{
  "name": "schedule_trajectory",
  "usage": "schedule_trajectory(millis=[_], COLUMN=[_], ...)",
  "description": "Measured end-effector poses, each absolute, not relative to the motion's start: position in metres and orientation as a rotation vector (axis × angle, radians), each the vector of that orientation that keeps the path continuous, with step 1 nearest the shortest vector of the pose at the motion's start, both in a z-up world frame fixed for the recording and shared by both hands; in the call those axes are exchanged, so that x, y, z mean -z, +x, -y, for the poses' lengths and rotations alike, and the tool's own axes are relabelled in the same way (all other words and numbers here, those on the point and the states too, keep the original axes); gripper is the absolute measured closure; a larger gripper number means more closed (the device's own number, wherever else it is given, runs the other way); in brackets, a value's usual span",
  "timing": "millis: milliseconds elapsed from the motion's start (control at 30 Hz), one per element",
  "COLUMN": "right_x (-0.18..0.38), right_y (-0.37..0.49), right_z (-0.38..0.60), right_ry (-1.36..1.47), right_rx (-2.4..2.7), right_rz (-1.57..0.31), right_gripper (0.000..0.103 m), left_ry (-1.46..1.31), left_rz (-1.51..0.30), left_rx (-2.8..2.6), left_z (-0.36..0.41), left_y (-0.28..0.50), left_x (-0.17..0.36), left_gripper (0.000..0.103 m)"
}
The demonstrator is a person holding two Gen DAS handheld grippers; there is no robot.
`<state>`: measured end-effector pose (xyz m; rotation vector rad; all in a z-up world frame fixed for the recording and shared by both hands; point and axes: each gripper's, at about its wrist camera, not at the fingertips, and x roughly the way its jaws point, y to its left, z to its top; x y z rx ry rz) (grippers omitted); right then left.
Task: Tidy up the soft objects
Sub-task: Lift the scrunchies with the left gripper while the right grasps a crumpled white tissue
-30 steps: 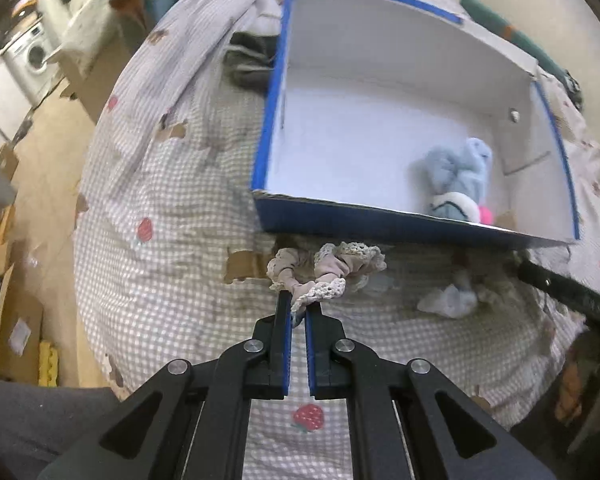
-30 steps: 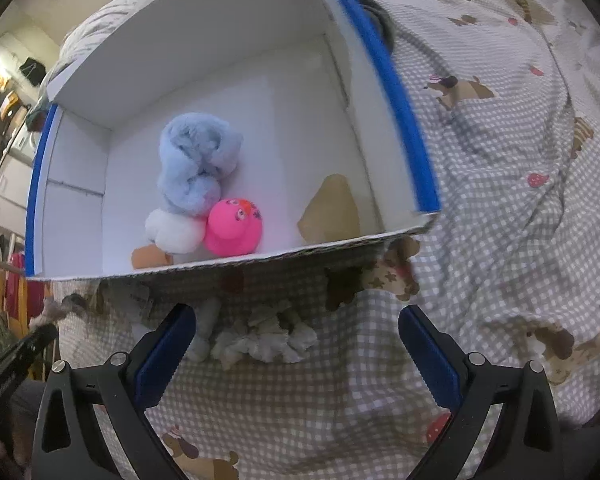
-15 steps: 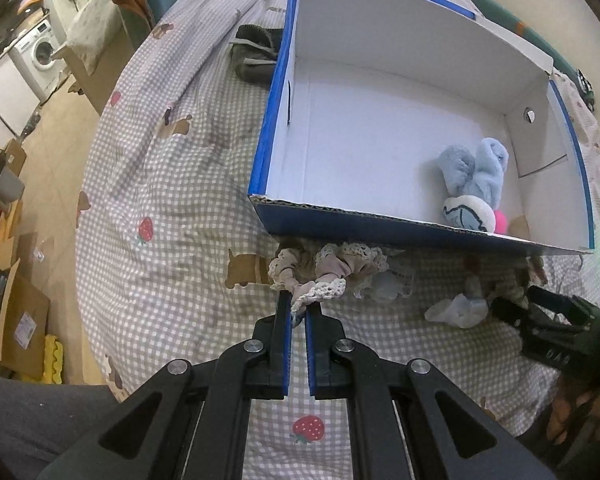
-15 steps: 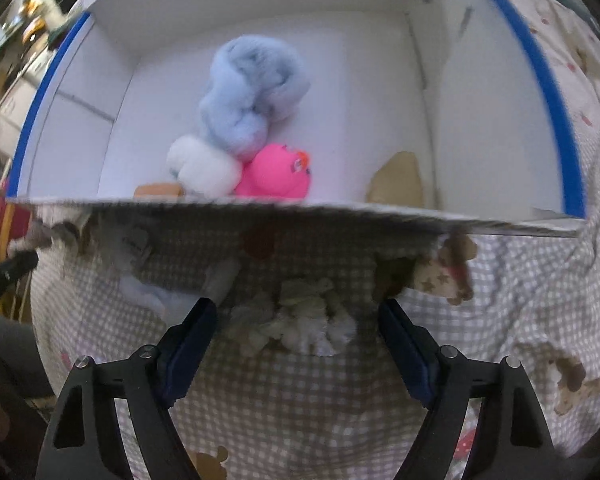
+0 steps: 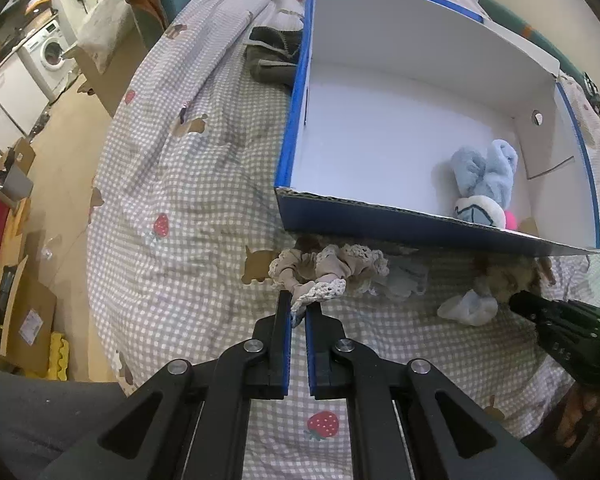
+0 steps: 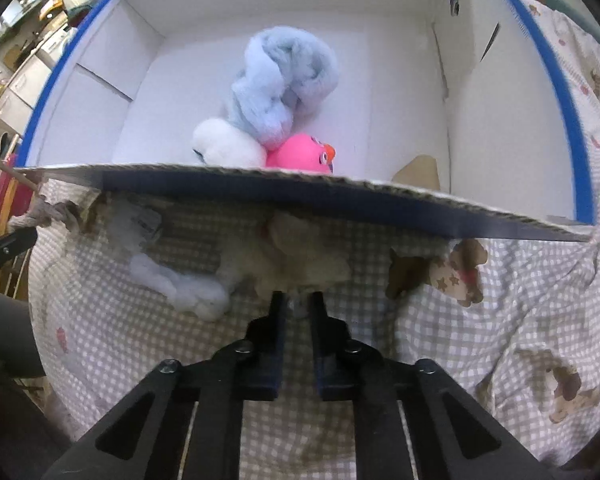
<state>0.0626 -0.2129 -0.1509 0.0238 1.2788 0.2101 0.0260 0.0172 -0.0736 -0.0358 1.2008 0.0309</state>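
My left gripper [image 5: 299,305] is shut on the lace edge of a beige scrunchie [image 5: 328,268] lying on the bed just in front of the blue and white box [image 5: 364,220]. My right gripper [image 6: 298,300] is shut on a cream fluffy scrunchie [image 6: 288,256] under the box's near wall [image 6: 340,196]. Inside the box lie a light blue plush [image 6: 280,80], a white ball [image 6: 228,146] and a pink toy [image 6: 300,152]. A pale blue scrunchie [image 6: 180,284] lies left of my right gripper; it also shows in the left wrist view [image 5: 468,308].
The checked bedsheet [image 5: 188,208] with strawberry and dog prints covers the bed. A dark garment [image 5: 272,60] lies beside the box's far left corner. A brown piece [image 6: 420,168] lies in the box's right corner. Floor, cardboard and a washing machine [image 5: 52,56] are at left.
My right gripper has moved forward and closed its fingers from wide open onto the cream scrunchie. My left gripper stays shut on the beige scrunchie, with the view shifted slightly back.
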Motion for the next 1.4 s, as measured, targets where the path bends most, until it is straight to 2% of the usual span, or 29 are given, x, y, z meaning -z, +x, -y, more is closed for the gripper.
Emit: schedule_trajectory(millis=[233, 833, 900, 967, 1067, 1167, 1200, 1233, 1400], right_x=[0.123, 0.061, 0.061, 0.08, 0.11, 0.124, 0.126, 0.127, 0.151], right_y=[0.051, 0.009, 0.012, 0.026, 0.042, 0.053, 0.057, 0.059, 0.077], right_z=[0.22, 0.234, 0.24, 0.254, 0.269, 0.269, 0.267, 0.265, 0.252], right_ry=[0.111, 0.286, 0.288, 0.373, 0.42, 0.418, 0.414, 0.414, 0.384], right_rx=[-0.213, -0.332, -0.303, -0.271, -0.152, -0.128, -0.127, -0.128, -0.118], right_rz=[-1.163, -0.972, -0.979, -1.065, -1.178, -1.21, -1.212, -1.208, -1.257], right_gripper=[0.1, 0.101, 0.101, 0.099, 0.086, 0.059, 0.042, 0.039, 0.039], left_ry=[-0.046, -0.127, -0.113, -0.109, -0.11, -0.108, -0.105, -0.103, -0.111], left_rz=[-1.176, -1.027, -1.02, -1.033, -1.057, -1.055, -1.052, -1.051, -1.069], left_rx=[-0.06, -0.136, -0.135, -0.137, -0.131, -0.119, -0.115, -0.112, -0.11], left_z=[-0.024, -0.043, -0.041, -0.039, -0.035, -0.031, -0.03, -0.029, -0.031], left_y=[0.022, -0.004, -0.004, -0.001, 0.002, 0.003, 0.003, 0.004, 0.007], left_x=[0.067, 0.029, 0.028, 0.032, 0.038, 0.038, 0.038, 0.038, 0.042], left_gripper=[0.097, 0.097, 0.097, 0.097, 0.097, 0.097, 0.097, 0.097, 0.097])
